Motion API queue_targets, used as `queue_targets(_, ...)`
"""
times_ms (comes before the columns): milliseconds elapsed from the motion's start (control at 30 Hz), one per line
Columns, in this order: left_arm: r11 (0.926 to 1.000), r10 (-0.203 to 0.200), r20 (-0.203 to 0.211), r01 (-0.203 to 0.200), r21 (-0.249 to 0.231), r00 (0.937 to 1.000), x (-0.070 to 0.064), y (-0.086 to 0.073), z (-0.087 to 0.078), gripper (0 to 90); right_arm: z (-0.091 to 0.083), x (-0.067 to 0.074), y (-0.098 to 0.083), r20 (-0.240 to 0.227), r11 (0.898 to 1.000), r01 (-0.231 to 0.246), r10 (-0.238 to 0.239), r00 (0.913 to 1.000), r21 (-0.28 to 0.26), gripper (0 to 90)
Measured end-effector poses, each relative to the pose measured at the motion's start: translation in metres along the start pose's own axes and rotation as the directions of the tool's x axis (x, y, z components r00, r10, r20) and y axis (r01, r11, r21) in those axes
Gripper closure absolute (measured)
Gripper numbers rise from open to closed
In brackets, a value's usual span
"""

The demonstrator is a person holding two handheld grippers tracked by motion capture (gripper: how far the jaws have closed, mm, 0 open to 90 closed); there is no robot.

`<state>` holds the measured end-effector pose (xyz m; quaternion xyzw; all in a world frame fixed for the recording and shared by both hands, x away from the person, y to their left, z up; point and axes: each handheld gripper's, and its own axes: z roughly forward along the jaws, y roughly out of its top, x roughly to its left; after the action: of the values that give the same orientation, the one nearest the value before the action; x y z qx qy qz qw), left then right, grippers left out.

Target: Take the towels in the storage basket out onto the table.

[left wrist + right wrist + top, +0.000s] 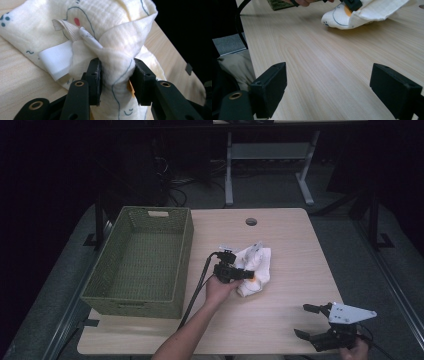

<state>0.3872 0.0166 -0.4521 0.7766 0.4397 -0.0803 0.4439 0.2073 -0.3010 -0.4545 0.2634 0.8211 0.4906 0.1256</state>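
Note:
A cream muslin cloth [258, 262] with blue line drawings and an orange patch lies crumpled at the middle of the wooden table [292, 287]. My left gripper [249, 274] reaches into it from the left. In the left gripper view a bunched fold of the cloth [117, 32] fills the gap between the two pads of that gripper [116, 68], and both pads touch it. A white label [56, 58] pokes out beside the left pad. My right gripper [301, 320] rests open near the table's front right corner, nothing between its jaws [329, 82].
A green woven basket [186, 242] with nothing in it stands on the table's left half, close to the left forearm. A round cable hole [251, 221] sits near the far edge. The right gripper view has the cloth [367, 12] far ahead across bare wood.

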Motion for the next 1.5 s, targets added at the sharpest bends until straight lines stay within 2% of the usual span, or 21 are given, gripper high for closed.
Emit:
queue_targets(100,1.0000,-0.008,0.012,0.008,-0.006,0.9999,-0.001,-0.001,0.001,60.1,0.000,0.000,0.000,0.001,1.000,-0.003,0.003,1.0000,0.000,13.8)
queue_targets(167,1.0000,-0.004,0.010,0.004,-0.006,0.9999,-0.002,-0.001,0.001,57.8,0.000,0.000,0.000,0.001,1.000,-0.003,0.003,1.0000,0.000,13.8)
queue_targets(233,0.9999,0.007,0.026,-0.006,-0.013,0.9996,-0.004,-0.002,0.001,54.5,0.000,0.000,0.000,0.003,1.000,-0.003,0.003,1.0000,0.002,13.8)
queue_targets(367,0.9998,0.013,0.032,-0.012,-0.016,0.9994,-0.006,-0.004,0.000,53.6,-0.001,0.000,0.000,0.002,1.000,-0.005,0.005,1.0000,0.002,13.8)
queue_targets(500,0.9994,0.020,0.040,-0.019,-0.029,0.9990,-0.007,-0.006,-0.005,52.5,-0.001,-0.001,-0.001,0.002,1.000,-0.009,0.009,1.0000,0.003,13.8)
queue_targets(567,0.9984,0.023,0.047,-0.021,-0.053,0.9986,-0.007,-0.007,-0.011,51.1,0.000,-0.001,-0.001,0.003,1.000,-0.008,0.008,1.0000,0.005,13.8)
queue_targets(733,0.9973,0.041,0.037,-0.038,-0.063,0.9985,-0.009,-0.011,-0.017,46.3,0.001,-0.002,-0.001,0.006,1.000,-0.011,0.011,0.9999,0.014,13.8)
queue_targets(900,0.9958,0.041,0.040,-0.038,-0.084,0.9984,-0.007,-0.015,-0.026,43.9,0.002,-0.001,-0.001,0.011,1.000,-0.015,0.015,0.9998,0.015,13.8)
queue_targets(1033,0.9938,0.051,0.022,-0.049,-0.100,0.9984,-0.006,-0.018,-0.034,40.3,0.002,-0.001,-0.002,0.011,1.000,-0.016,0.016,0.9998,0.020,13.8)
queue_targets(1067,0.9914,0.072,0.001,-0.071,-0.110,0.9974,-0.007,-0.019,-0.039,39.5,0.003,-0.001,-0.002,0.012,1.000,-0.016,0.016,0.9998,0.023,13.8)
queue_targets(1300,0.9878,0.093,-0.007,-0.094,-0.125,0.9956,-0.012,-0.027,-0.047,36.5,0.005,-0.001,-0.002,0.014,0.999,-0.018,0.017,0.9998,0.036,13.8)
queue_targets(1333,0.9855,0.113,-0.014,-0.114,-0.126,0.9935,-0.013,-0.031,-0.049,35.8,0.006,-0.001,-0.002,0.015,0.999,-0.019,0.018,0.9997,0.037,13.8)
queue_targets(1433,0.9816,0.132,-0.033,-0.136,-0.134,0.9906,-0.014,-0.036,-0.051,33.5,0.006,-0.001,-0.002,0.012,0.999,-0.019,0.019,0.9998,0.042,13.8)
queue_targets(1500,0.9821,0.128,-0.031,-0.131,-0.135,0.9913,-0.013,-0.039,-0.053,32.4,0.007,-0.001,-0.002,0.012,0.999,-0.020,0.020,0.9997,0.043,13.8)
